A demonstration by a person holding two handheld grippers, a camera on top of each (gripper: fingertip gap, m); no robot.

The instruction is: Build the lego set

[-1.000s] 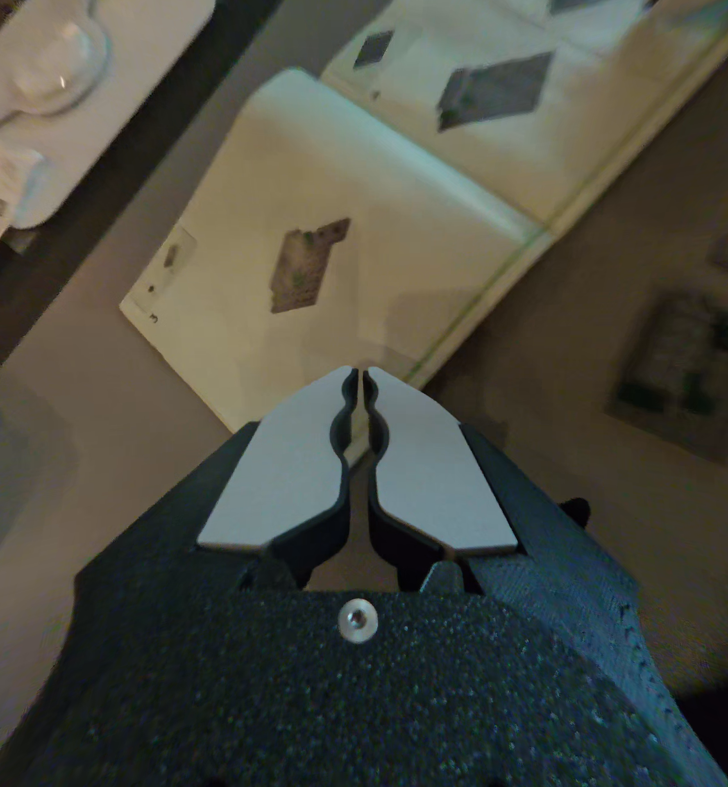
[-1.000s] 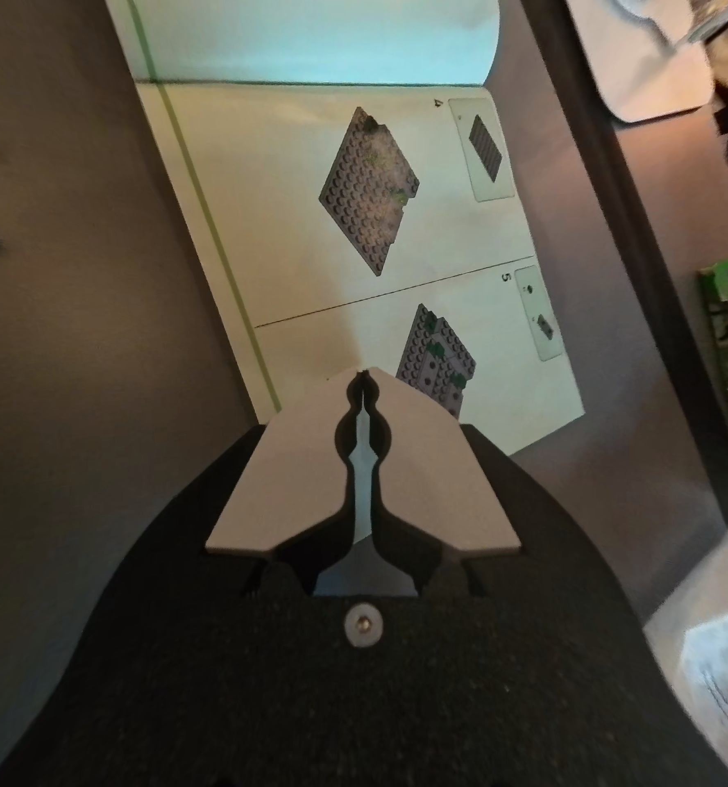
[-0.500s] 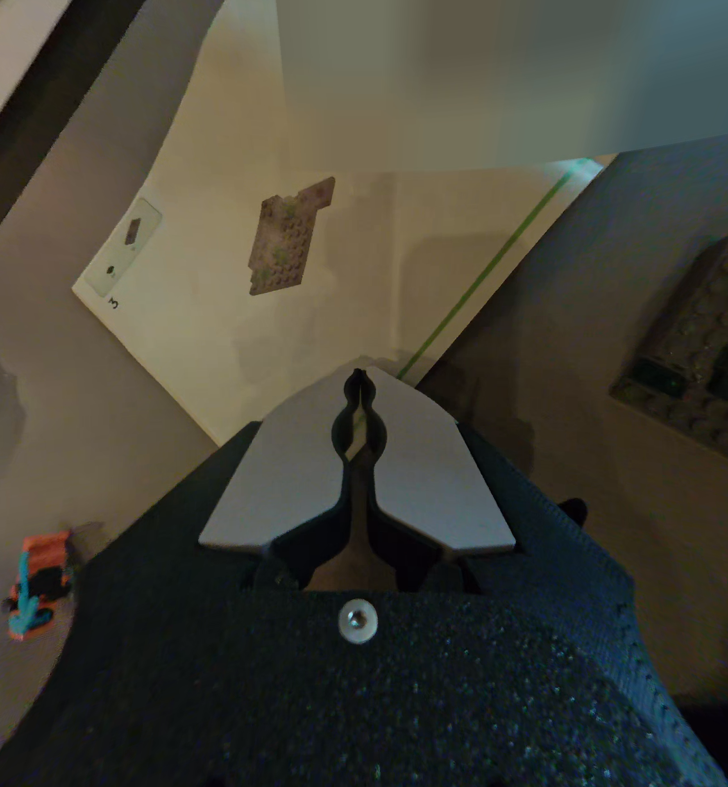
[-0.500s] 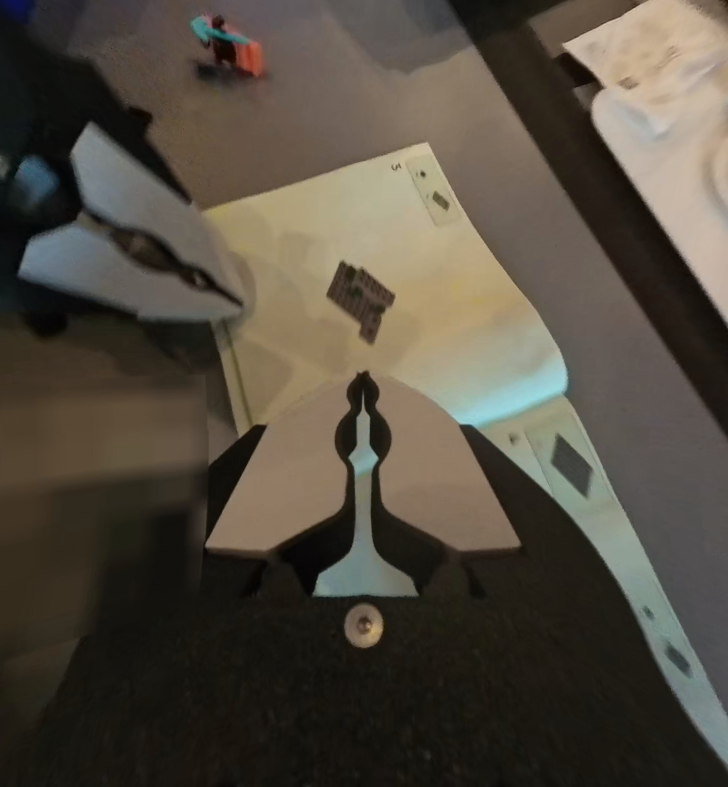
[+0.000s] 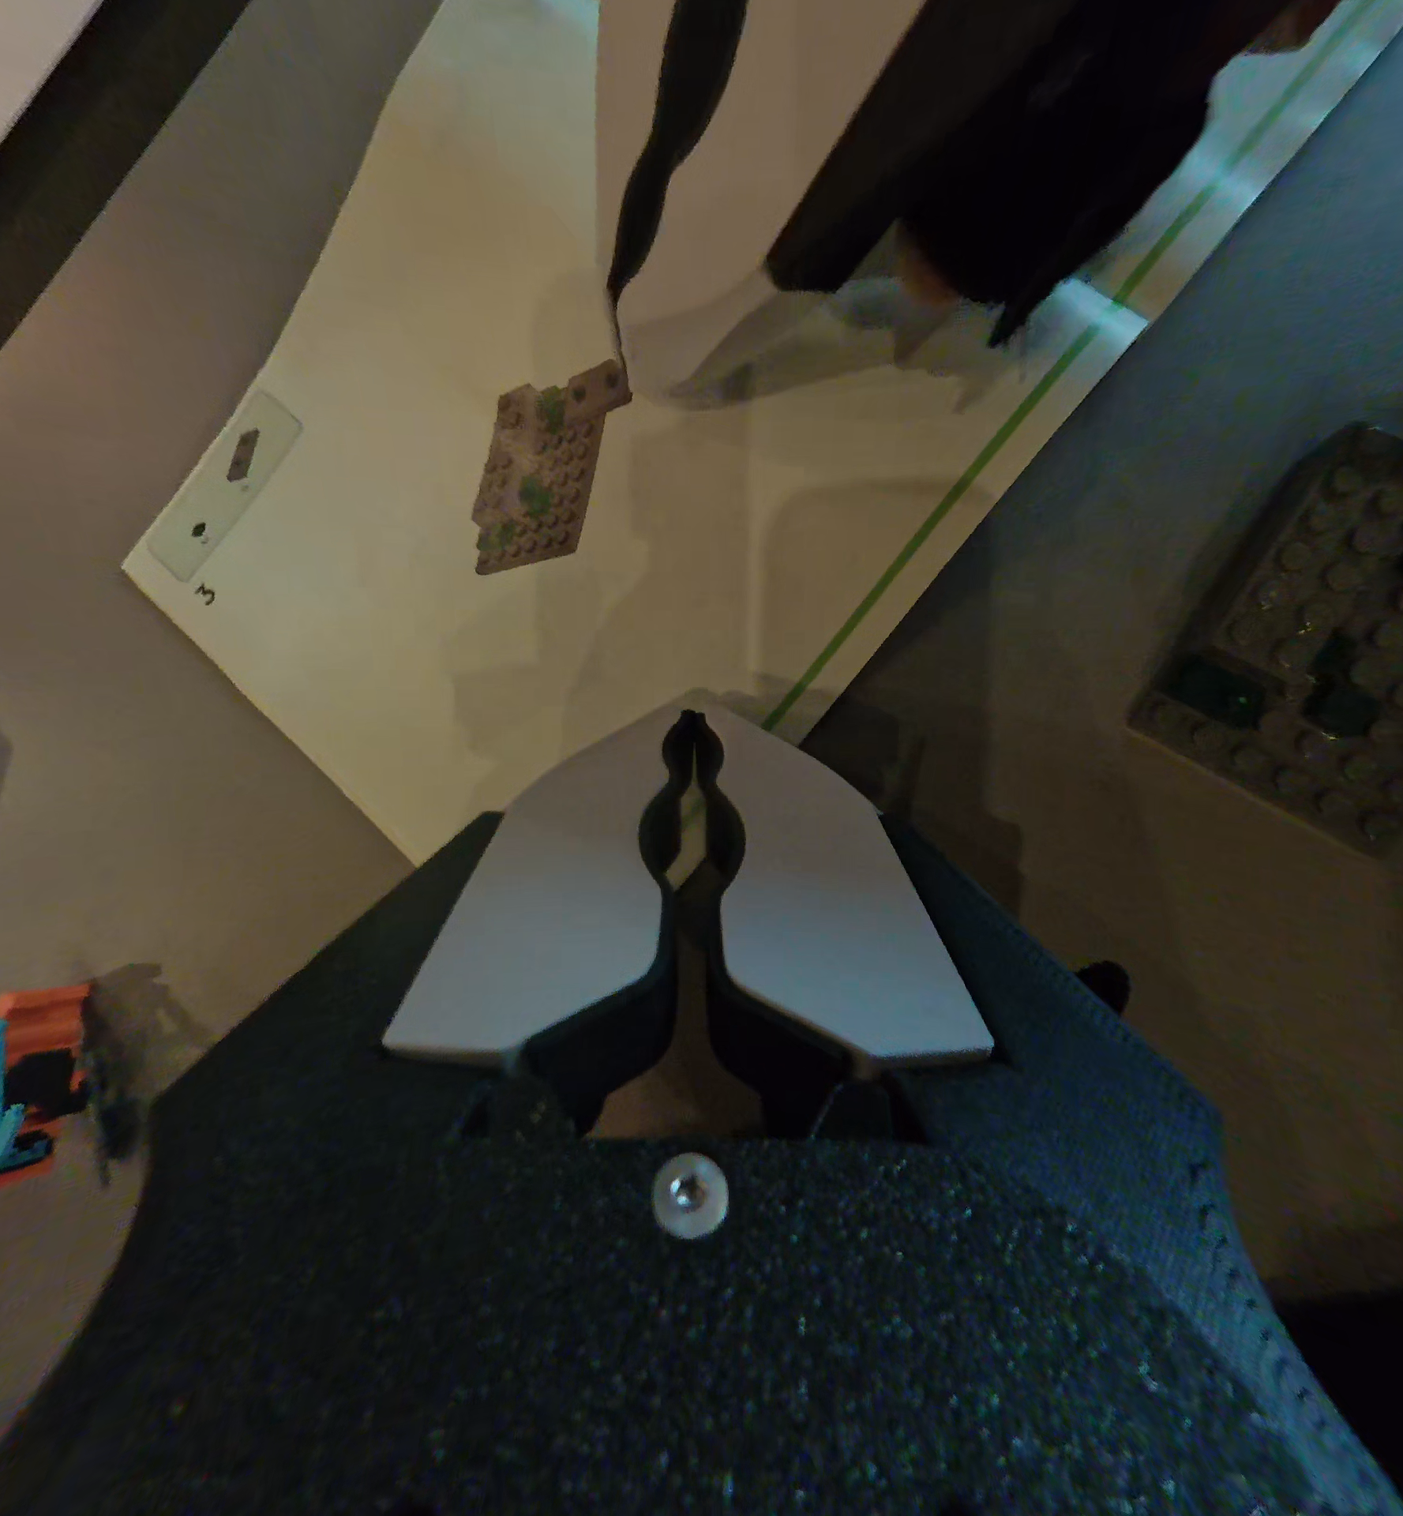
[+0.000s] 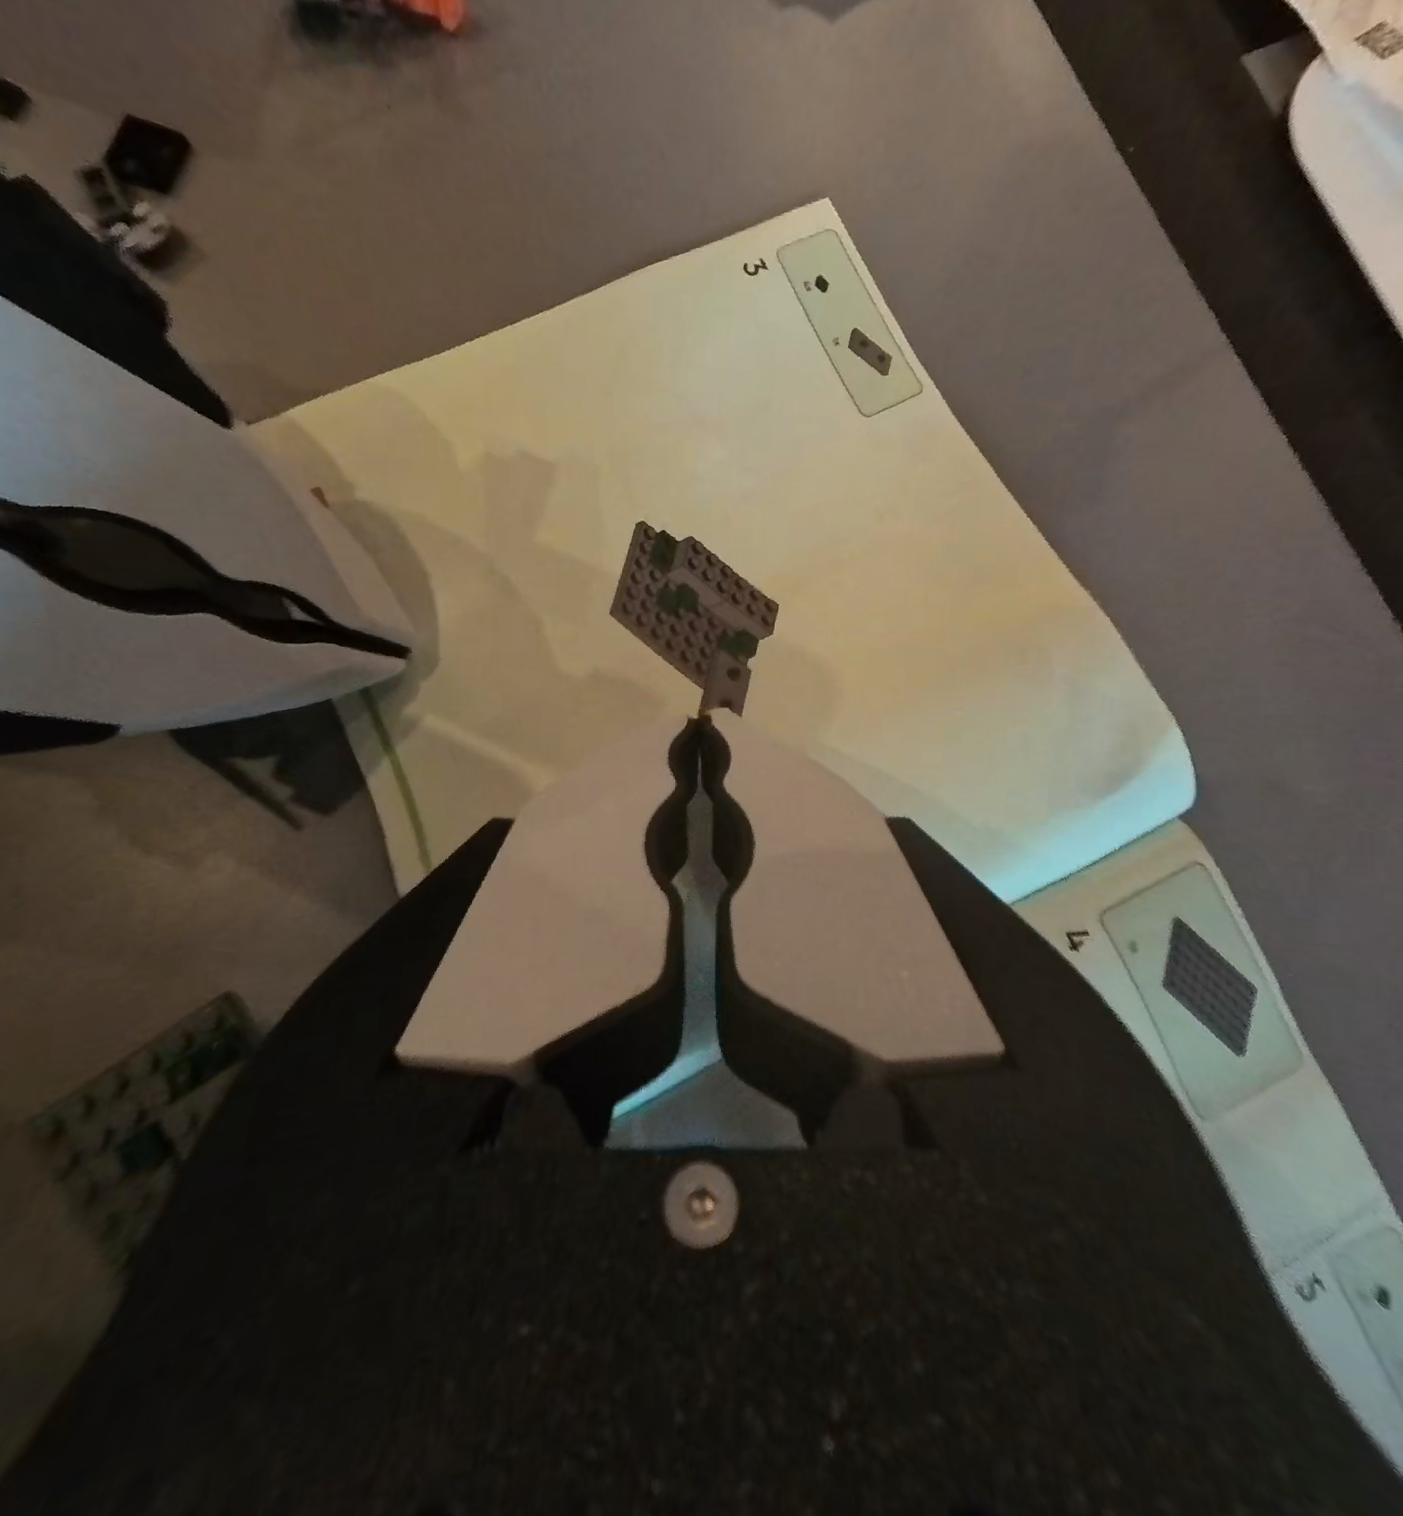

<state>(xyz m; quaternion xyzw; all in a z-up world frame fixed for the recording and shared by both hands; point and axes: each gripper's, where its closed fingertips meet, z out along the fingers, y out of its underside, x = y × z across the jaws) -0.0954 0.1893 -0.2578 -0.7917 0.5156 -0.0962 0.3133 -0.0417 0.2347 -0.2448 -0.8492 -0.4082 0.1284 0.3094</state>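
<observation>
The open instruction booklet [image 5: 402, 623] lies on the grey table, showing a page with a drawing of a grey plate. My left gripper [image 5: 694, 722] is shut and empty, its tips over the booklet's near corner. My right gripper [image 6: 706, 722] is shut, its tips down on the curled page [image 6: 886, 656]; it also shows in the left wrist view [image 5: 617, 328]. I cannot tell whether it pinches paper. The left gripper shows at the left of the right wrist view [image 6: 398, 652]. The grey Lego baseplate [image 5: 1321, 640] with green pieces lies beside the booklet and also shows in the right wrist view [image 6: 132, 1124].
An orange and teal Lego piece [image 5: 17, 1083] lies on the table left of my left gripper. Several small dark loose pieces [image 6: 140, 156] lie beyond the booklet. A white tray [image 6: 1379, 123] sits past a dark strip at the table's edge. One gripper's finger ends stand about 8 centimeters off the other's.
The right gripper swept a booklet page over, so an earlier step page now lies on top. The left gripper closed fully and held at the booklet's corner.
</observation>
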